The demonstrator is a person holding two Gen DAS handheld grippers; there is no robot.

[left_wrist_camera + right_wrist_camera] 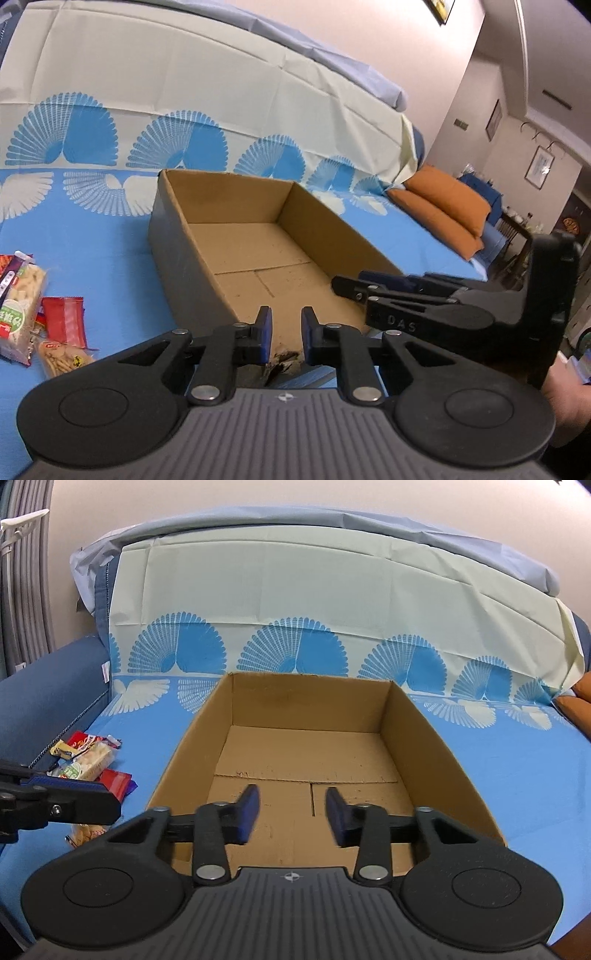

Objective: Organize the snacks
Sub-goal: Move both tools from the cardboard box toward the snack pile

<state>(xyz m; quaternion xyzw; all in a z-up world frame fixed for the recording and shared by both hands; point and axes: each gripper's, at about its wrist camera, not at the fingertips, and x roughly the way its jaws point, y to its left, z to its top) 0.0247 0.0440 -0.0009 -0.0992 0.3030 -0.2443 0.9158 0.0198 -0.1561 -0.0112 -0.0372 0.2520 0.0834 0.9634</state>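
Snacks lie in a loose pile at the lower left of my left wrist view, on the blue cloth beside the cardboard box: a pale pack of biscuit sticks, a red wrapper just right of it, and a small clear bag of thin sticks in front. In my right wrist view the same pile sits at middle left, partly hidden behind my other tool. The box is open at the top with nothing inside that I can see; its brown floor shows flap seams and dark scuffs, and its outer wall facing the snacks is dark grey. My left gripper hangs over the near edge of the box, its blue-padded jaws narrowly apart and holding nothing. My right gripper points into the box from the near side, jaws set wide apart, also with nothing between them; it shows side-on at the right of the left view. Behind the box a cream sheet with blue fan prints drapes up the backrest, and orange cushions lie at the right of the left view.
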